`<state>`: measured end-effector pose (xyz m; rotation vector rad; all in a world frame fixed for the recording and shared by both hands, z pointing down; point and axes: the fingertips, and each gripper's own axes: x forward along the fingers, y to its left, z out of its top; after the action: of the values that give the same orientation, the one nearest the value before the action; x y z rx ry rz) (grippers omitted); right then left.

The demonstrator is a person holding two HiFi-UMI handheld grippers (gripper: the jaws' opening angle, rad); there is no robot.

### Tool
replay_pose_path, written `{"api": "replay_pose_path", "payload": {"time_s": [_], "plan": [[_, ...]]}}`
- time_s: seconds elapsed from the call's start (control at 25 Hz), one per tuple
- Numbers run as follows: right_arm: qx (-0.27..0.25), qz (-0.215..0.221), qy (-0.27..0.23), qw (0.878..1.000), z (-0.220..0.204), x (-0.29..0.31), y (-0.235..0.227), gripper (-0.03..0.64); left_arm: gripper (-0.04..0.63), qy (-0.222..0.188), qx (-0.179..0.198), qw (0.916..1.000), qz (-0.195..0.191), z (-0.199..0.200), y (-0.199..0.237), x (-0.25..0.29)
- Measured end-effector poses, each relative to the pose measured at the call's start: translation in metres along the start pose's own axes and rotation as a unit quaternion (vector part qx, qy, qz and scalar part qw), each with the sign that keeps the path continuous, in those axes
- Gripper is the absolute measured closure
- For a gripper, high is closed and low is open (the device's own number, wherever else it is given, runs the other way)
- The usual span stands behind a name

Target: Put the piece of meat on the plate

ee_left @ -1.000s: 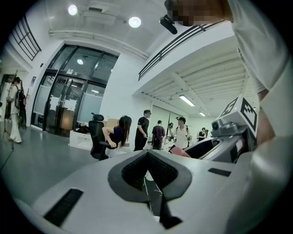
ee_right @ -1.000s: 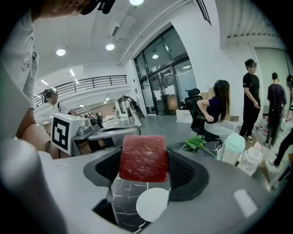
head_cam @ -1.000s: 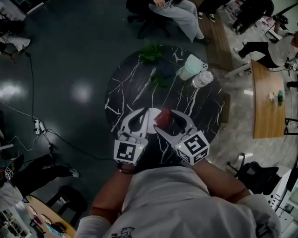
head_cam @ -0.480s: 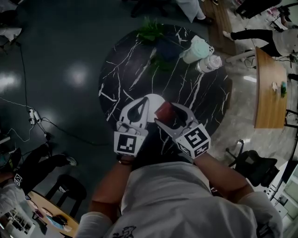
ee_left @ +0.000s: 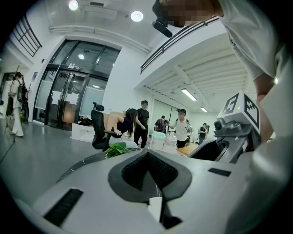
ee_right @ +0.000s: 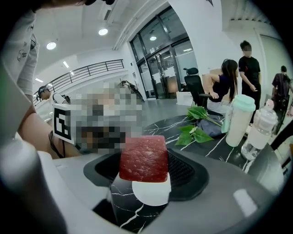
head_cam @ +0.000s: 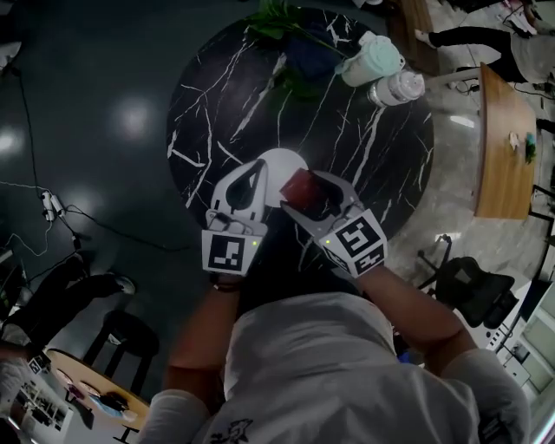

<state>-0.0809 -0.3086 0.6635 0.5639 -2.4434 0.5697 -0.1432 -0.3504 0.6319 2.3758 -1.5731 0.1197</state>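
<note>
The meat [ee_right: 143, 158] hides part of the plate [ee_right: 151, 193].

- A round black marble table [head_cam: 347, 147] with white veins stands on a dark glossy floor [head_cam: 104, 78].
- A white round plate [head_cam: 279, 161] lies near the table's near edge.
- Green leafy sprigs [head_cam: 276, 17] lie at the far edge, with a dark blue cloth [head_cam: 309, 55] just beside them.
- A pale green lidded tumbler [head_cam: 371, 61] and a clear plastic bottle [head_cam: 397, 87] stand side by side at the far right.

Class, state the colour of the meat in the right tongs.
The piece of meat is dark red; the right gripper view shows it best.
</note>
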Motion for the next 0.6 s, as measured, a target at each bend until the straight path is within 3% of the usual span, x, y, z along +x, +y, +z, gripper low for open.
{"api": "replay_pose_path", "payload": {"time_s": [0.6], "plan": [[-0.026,0.002,0.05,0.998,-0.045,0.054,-0.009,0.319,0.591,0.014,0.0,0.9998,-0.017,-0.056,0.014,0.015]]}}
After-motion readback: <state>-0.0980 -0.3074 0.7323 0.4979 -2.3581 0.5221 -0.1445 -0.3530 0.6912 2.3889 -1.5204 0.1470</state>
